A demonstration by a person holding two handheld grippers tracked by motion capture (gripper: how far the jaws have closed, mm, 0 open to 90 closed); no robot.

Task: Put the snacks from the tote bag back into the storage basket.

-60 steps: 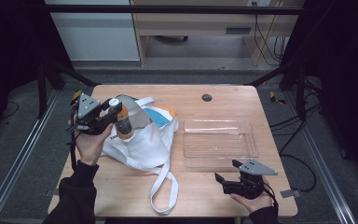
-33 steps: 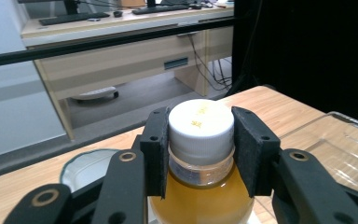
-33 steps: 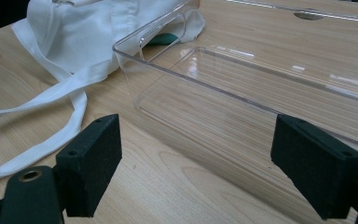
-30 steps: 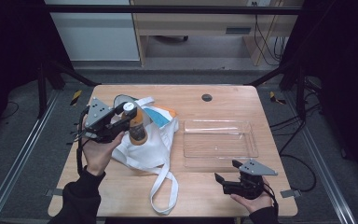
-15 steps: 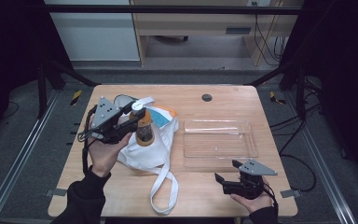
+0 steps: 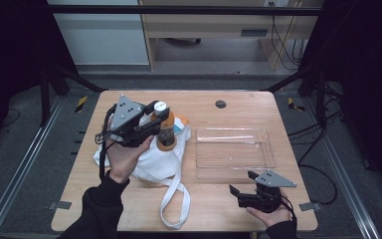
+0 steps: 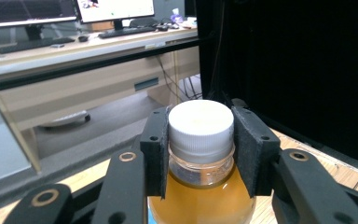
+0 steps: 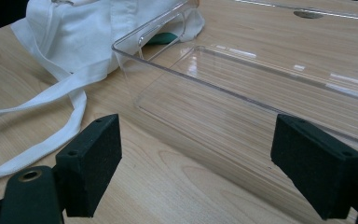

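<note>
A clear bottle of orange drink (image 6: 166, 133) with a white cap (image 7: 200, 123) hangs upright above a white cloth bag (image 6: 149, 159). My left gripper (image 6: 155, 118) is shut on it, its pads (image 7: 156, 149) pressing the cap from both sides. The bag lies crumpled on the left half of the table, its long strap (image 6: 175, 199) trailing toward the front edge. A clear plastic tray (image 6: 234, 152) lies flat to the right of the bag. My right gripper (image 6: 238, 191) rests open near the table's front right, its pads (image 8: 89, 163) wide apart and facing the tray's near wall (image 8: 205, 84).
Something teal and orange (image 6: 181, 122) peeks out from under the bag behind the bottle. A dark round grommet (image 6: 221, 104) sits near the table's far edge. Black frame legs and cables stand around the wooden table (image 6: 214, 209).
My left gripper has carried the bottle to the right and a little up, from the bag's left side to over its middle. The right gripper has stayed where it was.
</note>
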